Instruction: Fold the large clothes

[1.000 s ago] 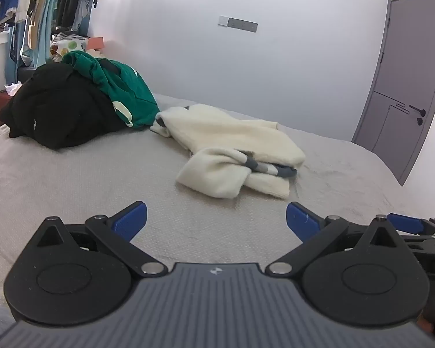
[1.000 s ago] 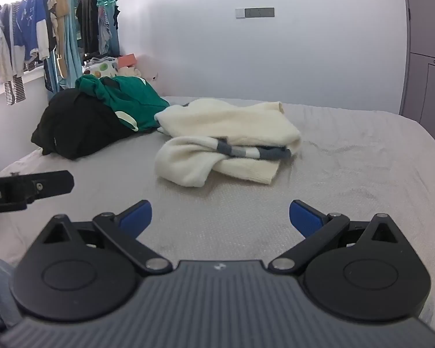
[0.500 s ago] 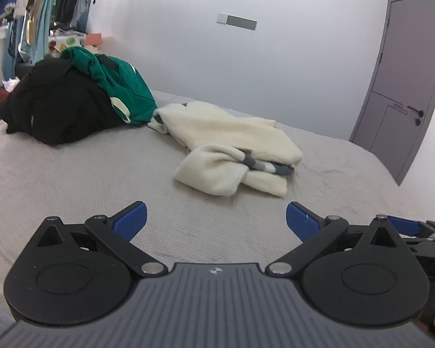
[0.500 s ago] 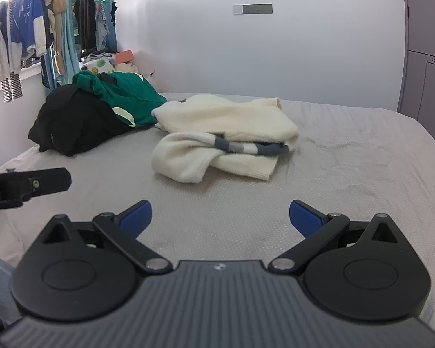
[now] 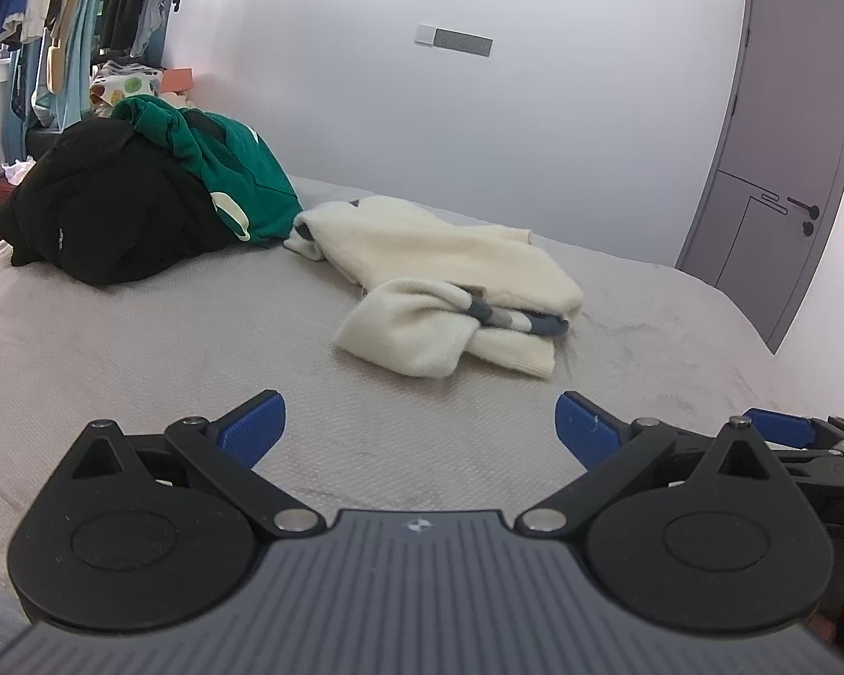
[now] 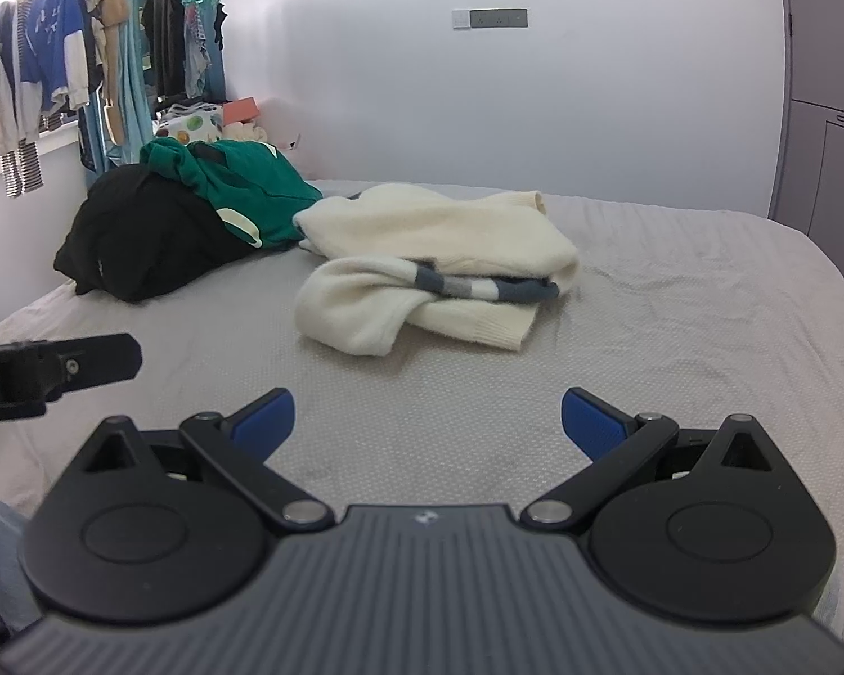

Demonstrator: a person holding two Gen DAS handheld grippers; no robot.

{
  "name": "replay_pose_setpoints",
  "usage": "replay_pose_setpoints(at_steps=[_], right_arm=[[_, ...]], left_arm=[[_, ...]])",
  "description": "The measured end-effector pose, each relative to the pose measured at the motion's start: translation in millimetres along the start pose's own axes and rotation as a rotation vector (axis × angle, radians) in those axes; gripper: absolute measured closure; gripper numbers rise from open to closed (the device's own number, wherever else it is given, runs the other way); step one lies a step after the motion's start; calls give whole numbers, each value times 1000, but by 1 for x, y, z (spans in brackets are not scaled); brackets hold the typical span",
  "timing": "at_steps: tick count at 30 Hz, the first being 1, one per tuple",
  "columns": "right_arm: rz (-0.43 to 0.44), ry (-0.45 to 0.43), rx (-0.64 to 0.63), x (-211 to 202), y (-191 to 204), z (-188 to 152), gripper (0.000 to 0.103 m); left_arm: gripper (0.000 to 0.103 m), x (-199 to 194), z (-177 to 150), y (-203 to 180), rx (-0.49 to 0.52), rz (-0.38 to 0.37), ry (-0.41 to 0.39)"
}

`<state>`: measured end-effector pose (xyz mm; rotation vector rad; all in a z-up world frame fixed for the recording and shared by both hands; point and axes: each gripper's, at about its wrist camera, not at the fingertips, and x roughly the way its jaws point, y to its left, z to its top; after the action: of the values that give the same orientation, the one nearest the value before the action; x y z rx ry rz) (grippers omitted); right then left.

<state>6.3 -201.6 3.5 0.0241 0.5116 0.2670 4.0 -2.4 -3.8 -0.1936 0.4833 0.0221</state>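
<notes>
A cream sweater with grey-blue stripes (image 5: 450, 275) (image 6: 439, 259) lies crumpled in the middle of the grey bed (image 5: 140, 349) (image 6: 675, 309). Behind it to the left, a green garment (image 5: 225, 169) (image 6: 247, 180) rests on a black garment (image 5: 107, 208) (image 6: 146, 230). My left gripper (image 5: 419, 427) hovers over the bed's near part, open, nothing between its blue fingers. My right gripper (image 6: 427, 422) is likewise open and empty, well short of the sweater. The left gripper's body (image 6: 56, 371) shows at the left edge of the right wrist view.
Clothes hang on a rail (image 6: 56, 56) at the far left by a window. A grey door (image 5: 782, 169) stands at the right. A white wall with a switch panel (image 6: 489, 18) backs the bed. Bare bed surface lies between the grippers and the sweater.
Both views have shifted slightly, with the clothes sitting a little differently in frame. Both grippers stay open and empty; the clothes have not moved.
</notes>
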Motion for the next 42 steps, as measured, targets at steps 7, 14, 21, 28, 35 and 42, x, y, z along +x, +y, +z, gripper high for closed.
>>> replay_pose_setpoints(at_steps=[7,14,21,28,35,42], right_arm=[[4,-2,4,-2,0,-1,0],[11,0,12,-2,-4,-1,0],[10,5,8,2,-2,-2,0],[18,11,11,5,-3,-4,0],[16,18,22,7,-3,-5,0],[16,27,27,8,-3,-6,0]], left_arm=[[0,-3,0,-4,16,9,-10],[0,-8,-1,-4,26,18,-19],[0,-8,-1,0,20,21,-14],[0,-7,-1,1,15,32,-16],[0,-7,-1,1,16,39,-24],[0,-8,-4,2,11,40,-20]])
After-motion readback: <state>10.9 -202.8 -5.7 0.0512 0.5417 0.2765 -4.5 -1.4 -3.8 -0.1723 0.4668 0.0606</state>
